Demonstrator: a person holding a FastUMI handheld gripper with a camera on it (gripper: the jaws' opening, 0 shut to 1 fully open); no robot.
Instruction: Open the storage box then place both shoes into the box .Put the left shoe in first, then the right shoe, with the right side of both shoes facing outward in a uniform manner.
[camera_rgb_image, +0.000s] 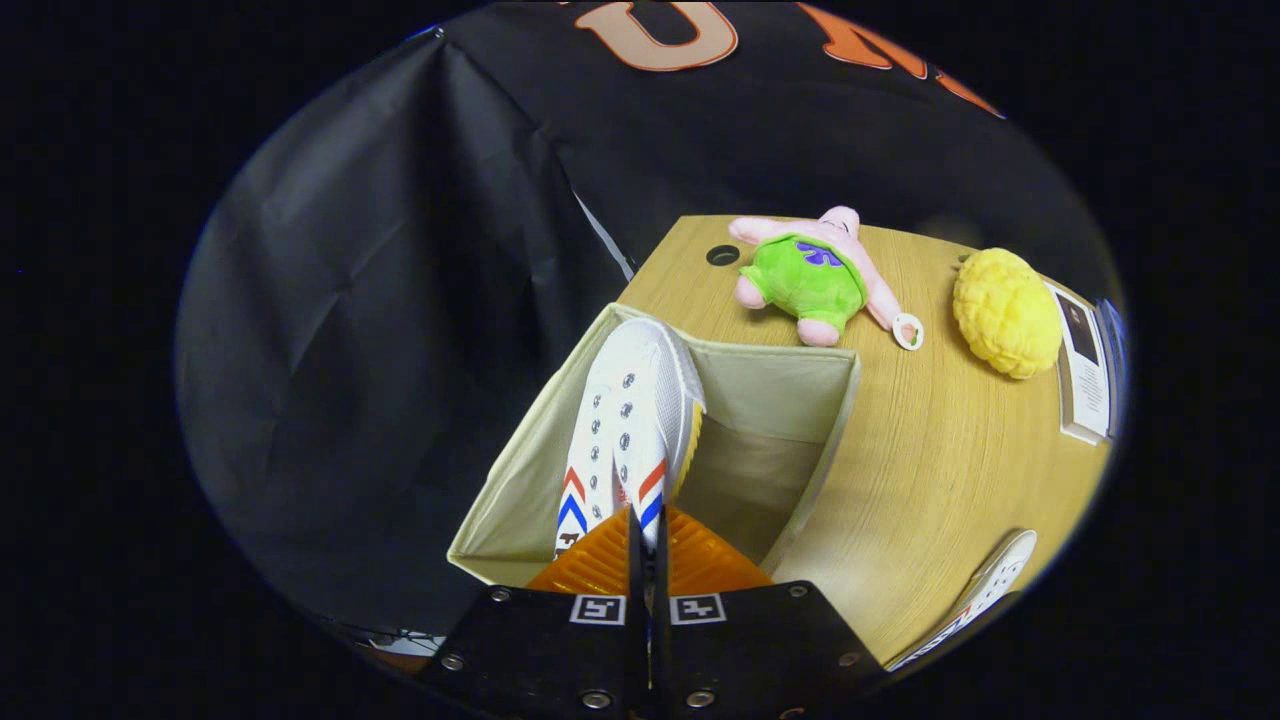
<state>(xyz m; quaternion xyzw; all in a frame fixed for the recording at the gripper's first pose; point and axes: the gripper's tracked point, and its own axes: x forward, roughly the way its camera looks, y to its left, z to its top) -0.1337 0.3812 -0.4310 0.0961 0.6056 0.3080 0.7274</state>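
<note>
My gripper (645, 540) is shut on a white canvas shoe (630, 420) with red and blue chevron stripes, its fingers pinching the shoe's heel end. The shoe points away from me and hangs over the open beige fabric storage box (800, 400), toe above the box's far left corner. The box stands at the near left corner of the wooden table and its inside looks bare where I can see it. The second white shoe (990, 585) with the same stripes lies on the table to the right of my fingers, partly cut off.
Beyond the box on the wooden table (930, 470) lies a pink plush toy in green shorts (812, 280). A yellow bumpy plush (1005, 312) sits to its right, beside a white card (1085, 375) at the table's right edge. Black cloth wall stands left.
</note>
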